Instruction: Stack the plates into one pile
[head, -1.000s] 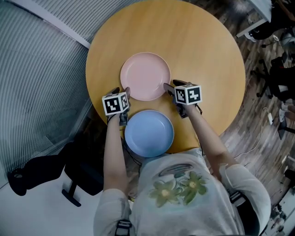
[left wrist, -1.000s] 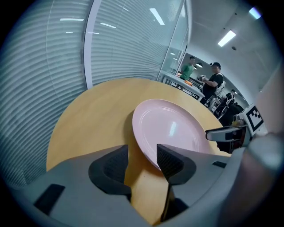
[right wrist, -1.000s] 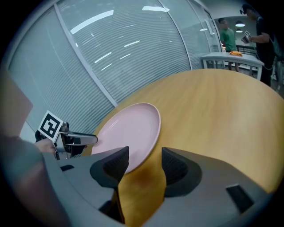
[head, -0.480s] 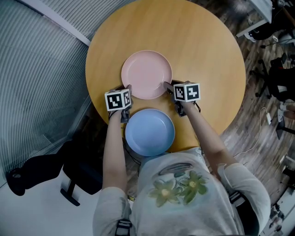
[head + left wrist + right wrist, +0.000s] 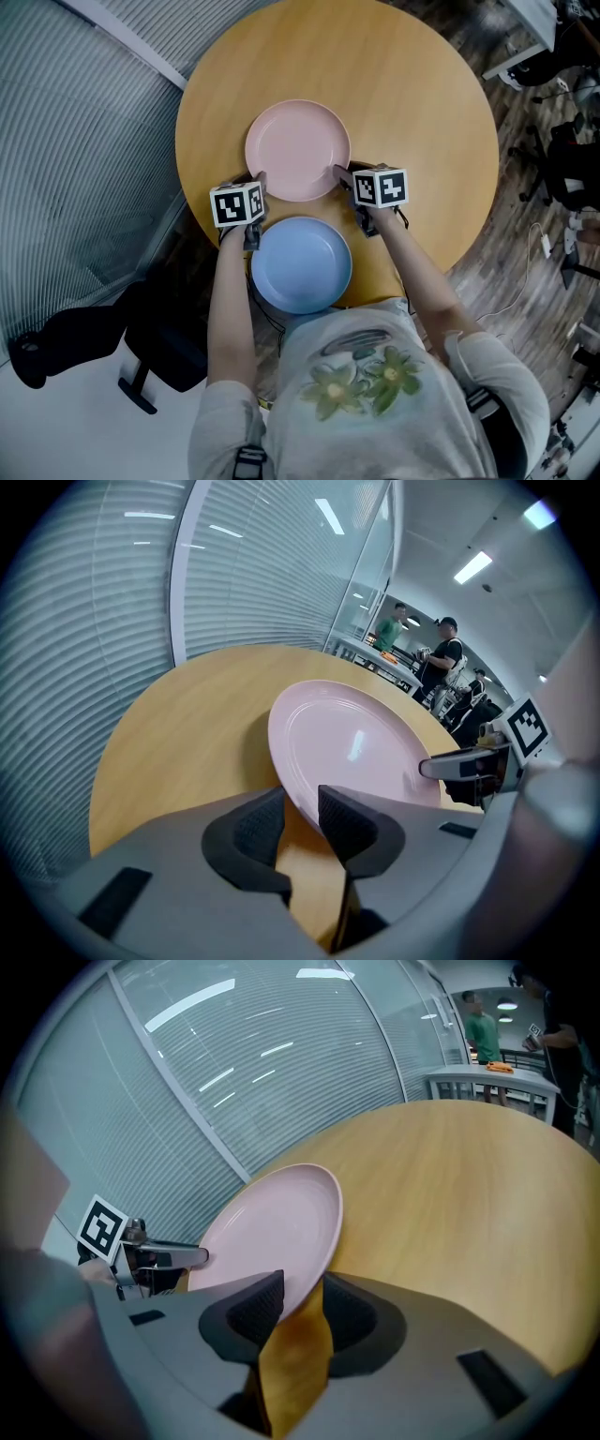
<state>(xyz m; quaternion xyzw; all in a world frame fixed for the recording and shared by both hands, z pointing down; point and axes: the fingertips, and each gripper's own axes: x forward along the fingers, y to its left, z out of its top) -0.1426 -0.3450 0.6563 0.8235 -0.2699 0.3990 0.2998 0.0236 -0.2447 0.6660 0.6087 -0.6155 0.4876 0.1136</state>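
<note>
A pink plate (image 5: 298, 150) lies on the round wooden table (image 5: 412, 103), with a blue plate (image 5: 302, 264) nearer me at the table's edge. My left gripper (image 5: 252, 181) holds the pink plate's near left rim, and my right gripper (image 5: 341, 175) holds its near right rim. Both sets of jaws have just been closing, with the rim between them. In the left gripper view the pads (image 5: 349, 819) press on the plate (image 5: 347, 742). In the right gripper view the rim (image 5: 272, 1222) sits pinched between the pads (image 5: 255, 1305), and the plate looks slightly raised.
A black chair (image 5: 66, 347) stands on the floor at the lower left. A glass wall with blinds (image 5: 75, 141) runs along the left. Cables and dark furniture (image 5: 562, 169) lie to the right. Several people (image 5: 441, 663) stand far off behind the table.
Both grippers' jaws have narrowed onto the pink plate's rim. The pink plate has shifted slightly away from me. The hands have hardly moved.
</note>
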